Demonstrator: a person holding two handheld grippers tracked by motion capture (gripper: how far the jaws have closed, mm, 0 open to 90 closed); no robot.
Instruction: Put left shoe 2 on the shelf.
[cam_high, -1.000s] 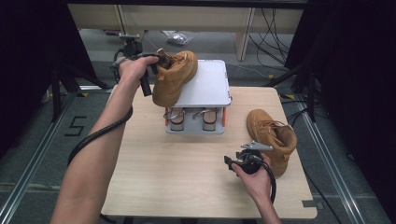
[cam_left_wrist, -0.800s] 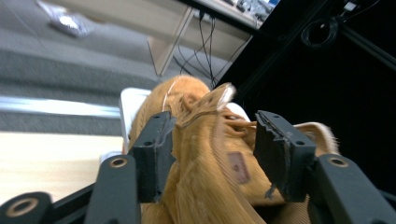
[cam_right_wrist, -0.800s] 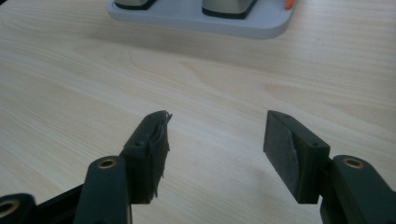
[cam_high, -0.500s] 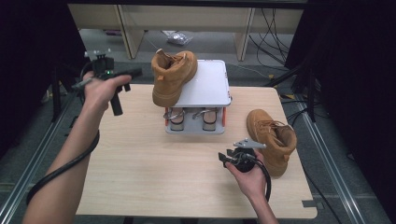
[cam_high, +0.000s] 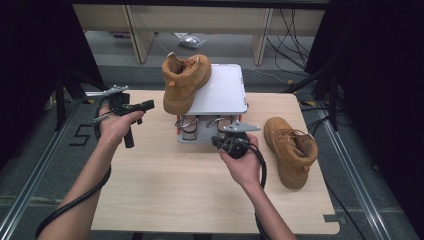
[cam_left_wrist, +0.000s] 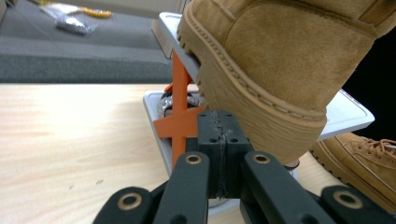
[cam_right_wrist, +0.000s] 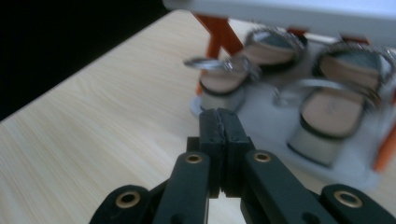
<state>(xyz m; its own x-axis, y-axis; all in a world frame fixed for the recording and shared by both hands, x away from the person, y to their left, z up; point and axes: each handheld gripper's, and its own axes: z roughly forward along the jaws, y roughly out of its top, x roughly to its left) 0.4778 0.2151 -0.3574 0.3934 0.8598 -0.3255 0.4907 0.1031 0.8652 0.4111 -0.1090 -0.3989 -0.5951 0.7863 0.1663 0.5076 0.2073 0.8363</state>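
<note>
Sitting atop the two-tier rack (cam_high: 227, 95): one boot (cam_high: 184, 81); sandals (cam_high: 189, 127) beneath.

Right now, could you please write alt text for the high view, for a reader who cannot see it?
A tan boot stands on the top plate of a small white two-level rack on a wooden table, and a second boot lies on the table to its right. A person holds the left gripper and right gripper, both shut and empty.
</note>
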